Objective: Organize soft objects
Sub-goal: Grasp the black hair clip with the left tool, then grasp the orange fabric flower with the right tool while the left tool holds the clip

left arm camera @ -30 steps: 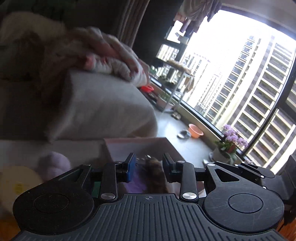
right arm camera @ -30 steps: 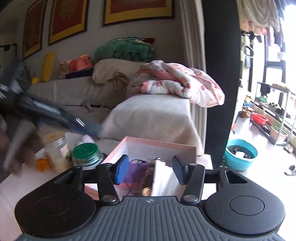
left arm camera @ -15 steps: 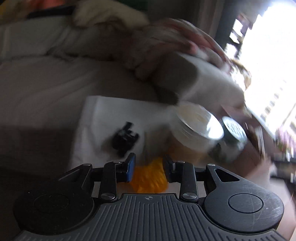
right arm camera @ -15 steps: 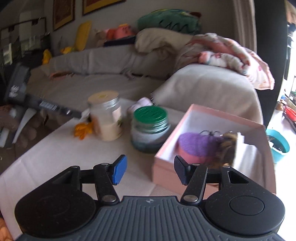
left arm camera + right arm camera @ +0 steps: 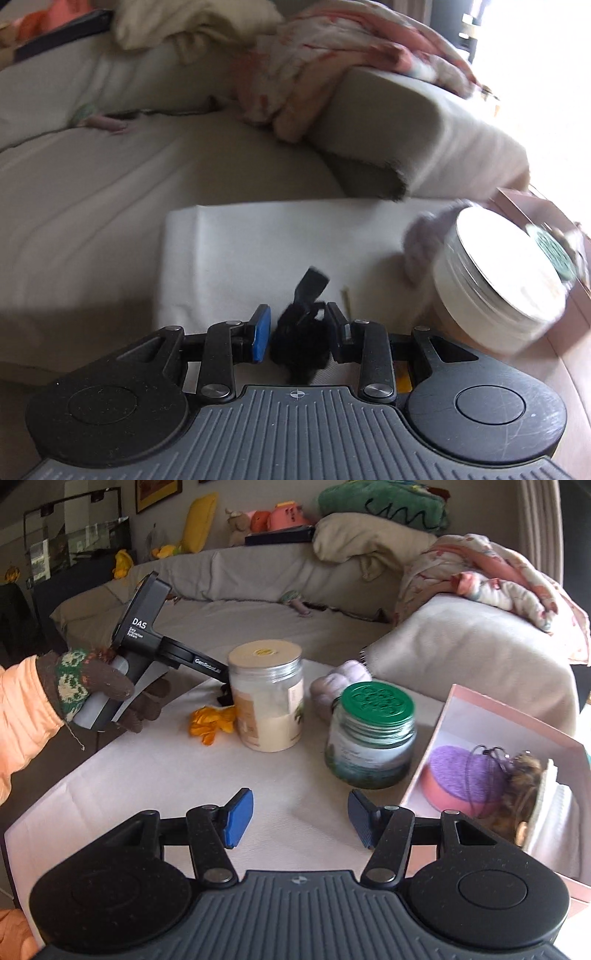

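The left tongs [image 5: 297,338] are lowered over a black fuzzy item [image 5: 300,345] that lies on the white cloth-covered surface [image 5: 236,251]. The item sits between the two pads, the blue left pad [image 5: 260,338] just beside it and the right pad seeming to touch it, so the tongs are parted around it and I cannot tell whether they have any grip on it. A flat black strap or clip [image 5: 310,284] sticks out from the item toward the sofa [image 5: 110,177].

In the right wrist view the right tongs [image 5: 299,819] are spread wide above bare cloth, holding nothing. Ahead of them stand two jars: a clear one with a pale flat lid [image 5: 266,698] and a shorter one with a green lid [image 5: 373,734]. An orange-yellow soft thing [image 5: 210,720] lies on the cloth just left of the pale-lidded jar, and a pale lilac soft ball [image 5: 338,683] rests behind the two jars. At the right edge a pink box [image 5: 509,716] stands open, holding a purple-and-pink round pad [image 5: 461,775], a brown furry item [image 5: 521,786] and folded white cloth [image 5: 557,819].

The person's left hand [image 5: 96,690], in a brown patterned knitted glove, grips the handle of the left device, whose front end is hidden behind the pale-lidded jar. A floral blanket [image 5: 491,576] is heaped on the sofa arm
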Tool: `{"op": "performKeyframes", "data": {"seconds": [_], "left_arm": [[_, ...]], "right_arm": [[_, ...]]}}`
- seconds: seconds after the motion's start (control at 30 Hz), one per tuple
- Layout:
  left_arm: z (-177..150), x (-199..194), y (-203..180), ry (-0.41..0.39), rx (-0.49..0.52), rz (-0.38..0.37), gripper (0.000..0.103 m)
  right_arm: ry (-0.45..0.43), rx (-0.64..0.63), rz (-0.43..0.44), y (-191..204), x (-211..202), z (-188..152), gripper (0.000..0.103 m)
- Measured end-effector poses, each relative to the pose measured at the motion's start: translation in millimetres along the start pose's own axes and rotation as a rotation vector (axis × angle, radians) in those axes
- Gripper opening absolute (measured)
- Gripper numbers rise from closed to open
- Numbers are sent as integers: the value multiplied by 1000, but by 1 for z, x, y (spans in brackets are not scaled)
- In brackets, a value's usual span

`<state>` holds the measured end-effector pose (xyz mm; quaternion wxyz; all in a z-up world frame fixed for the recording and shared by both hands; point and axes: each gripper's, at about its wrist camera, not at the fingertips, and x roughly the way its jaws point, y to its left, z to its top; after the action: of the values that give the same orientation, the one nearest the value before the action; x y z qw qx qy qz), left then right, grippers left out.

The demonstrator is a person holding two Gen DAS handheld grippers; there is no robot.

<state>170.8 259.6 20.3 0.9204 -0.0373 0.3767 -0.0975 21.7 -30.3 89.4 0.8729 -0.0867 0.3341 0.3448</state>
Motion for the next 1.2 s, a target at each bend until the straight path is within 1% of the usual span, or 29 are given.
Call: {"op": "performKeyframes", "data": {"seconds": [0.03, 0.07, 0.1, 0.17, 0.23, 0.3, 0.37, 0.43, 0.47, 0.53, 0.63, 0.7, 0.73, 0.8, 0.83, 0.87, 0.9, 0.93, 0.97, 1.07, 1.13, 1.2], "left_arm": [[-3, 1, -2, 7, 12, -18, 37], [-8, -1, -3, 8, 29, -20, 46], [-11, -1, -5, 13, 45, -22, 49], [-14, -1, -7, -5, 59, -12, 49], [-15, -1, -5, -20, 31, -15, 48], [-18, -2, -3, -48, -2, -17, 39], [-22, -7, 4, -68, -72, -32, 39], [-30, -21, 15, -102, -168, -69, 39], [-36, -30, 20, -119, -220, -69, 39], [-51, -51, 29, -138, -318, -34, 39], [-72, -81, 38, -176, -385, -30, 39], [-81, -93, 43, -178, -399, -25, 39], [-86, -98, 44, -178, -404, -24, 39], [-92, -102, 48, -173, -417, -29, 39], [-94, -102, 51, -167, -428, -31, 39], [-95, -104, 53, -162, -440, -31, 39], [-95, -104, 56, -158, -453, -28, 39], [-93, -106, 59, -159, -464, -22, 39], [-92, -109, 61, -166, -472, -15, 39], [-74, -118, 64, -211, -466, 11, 39], [-54, -126, 65, -258, -441, 33, 39], [-36, -134, 68, -302, -441, 39, 39]], "right_arm": [[4, -7, 3, 3, 2, 1, 57], [6, -14, 8, 7, 4, 1, 57], [7, -22, 16, 11, 7, 1, 57], [3, -42, 26, 20, 12, 4, 57], [-6, -75, 28, 32, 19, 8, 57], [-21, -112, 23, 47, 29, 13, 57], [-41, -154, 8, 65, 41, 18, 57], [-71, -221, -21, 85, 53, 22, 57], [-87, -268, -34, 97, 59, 23, 57], [-119, -362, -63, 118, 74, 24, 57], [-139, -492, -116, 143, 99, 23, 55], [-134, -550, -147, 153, 117, 24, 50], [-126, -568, -163, 156, 126, 24, 45], [-101, -587, -199, 161, 143, 27, 42], [-84, -587, -211, 162, 150, 28, 36], [-64, -584, -218, 163, 155, 31, 19], [-44, -579, -220, 164, 157, 34, 7], [-30, -578, -216, 165, 157, 37, 0], [-51, -581, -210, 166, 151, 41, 0], [-169, -610, -204, 170, 122, 61, 0], [-227, -584, -200, 163, 101, 87, 0], [-285, -517, -207, 144, 78, 119, 0]]}}
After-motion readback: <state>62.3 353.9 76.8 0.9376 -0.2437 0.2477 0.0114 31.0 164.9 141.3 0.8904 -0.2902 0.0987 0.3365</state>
